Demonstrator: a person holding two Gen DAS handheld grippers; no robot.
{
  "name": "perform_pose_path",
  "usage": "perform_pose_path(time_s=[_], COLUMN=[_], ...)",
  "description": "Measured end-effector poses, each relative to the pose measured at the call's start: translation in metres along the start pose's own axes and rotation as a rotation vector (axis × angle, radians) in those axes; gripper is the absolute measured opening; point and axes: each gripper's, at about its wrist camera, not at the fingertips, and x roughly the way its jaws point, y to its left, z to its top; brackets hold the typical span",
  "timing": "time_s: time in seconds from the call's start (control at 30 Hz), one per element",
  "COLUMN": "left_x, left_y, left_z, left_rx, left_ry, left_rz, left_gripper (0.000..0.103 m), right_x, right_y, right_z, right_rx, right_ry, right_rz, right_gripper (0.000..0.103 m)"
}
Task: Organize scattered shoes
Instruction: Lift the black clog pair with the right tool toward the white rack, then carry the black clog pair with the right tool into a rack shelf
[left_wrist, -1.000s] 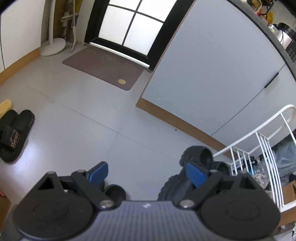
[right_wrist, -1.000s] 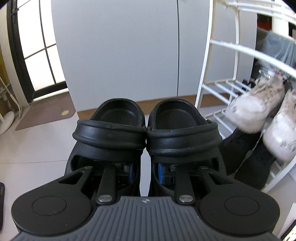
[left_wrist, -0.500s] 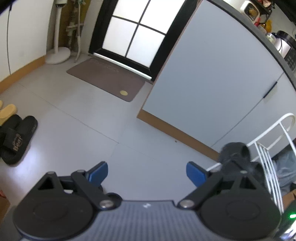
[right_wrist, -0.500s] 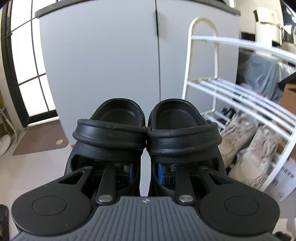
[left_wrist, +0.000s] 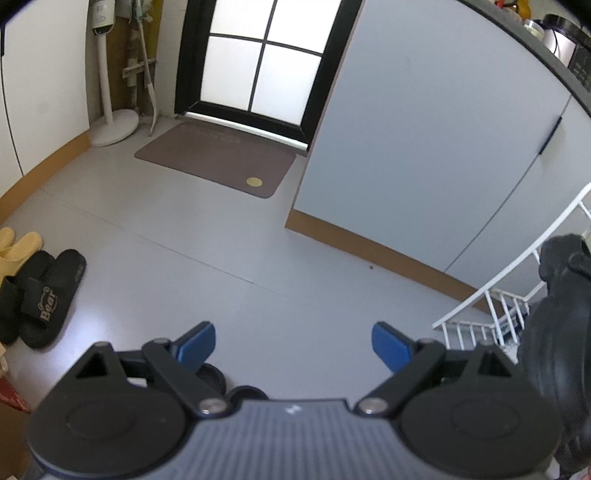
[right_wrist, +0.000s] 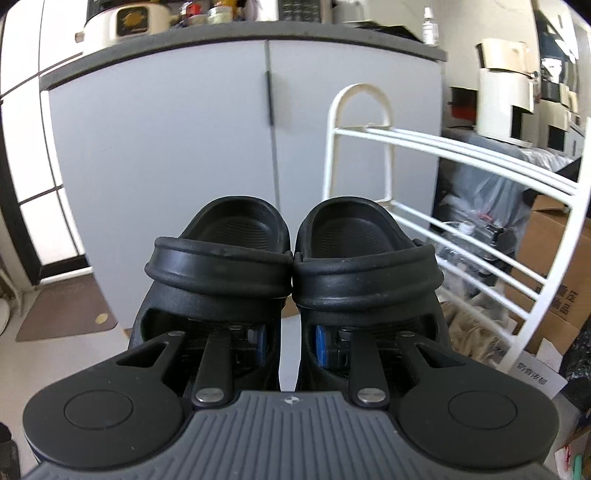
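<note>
While the right gripper (right_wrist: 290, 341) is pinching two black clogs (right_wrist: 291, 258) together, the left gripper (left_wrist: 294, 341) is hanging agape; only its view is showing "Bear" slides (left_wrist: 48, 299).

black clogs (right_wrist: 291, 258) raised, apparently above rack (right_wrist: 443, 147)

**Floor & what's on it**

Grey tile floor (left_wrist: 207, 280): brown mat (left_wrist: 218, 162) by the door, fan base (left_wrist: 112, 129) in far-left corner, black slides (left_wrist: 40, 295) + yellow slippers (left_wrist: 16, 242) at left edge. White rack (right_wrist: 461, 221) stands right.
</note>
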Motion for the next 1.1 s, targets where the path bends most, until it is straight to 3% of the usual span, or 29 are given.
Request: perform_pose_path(time_s=[0.7, 1.1], left_x=[0.006, 0.006], left_y=[-0.007, -0.005], left_z=[0.001, 0.002], left_rx=[-0.016, -0.028], left_ry=[0.021, 0.028], left_rz=[-0.015, -0.021], left_gripper=[0.093, 0.093], right_x=[0.038, 0.040], right_y=[-0.105, -0.120], right_z=[0.011, 0.009], right_rx=[0.177, 0.184], right_ry=[0.007, 0.009], right_rz=[-0.180, -0.182], right_gripper=[0.028, 0.027])
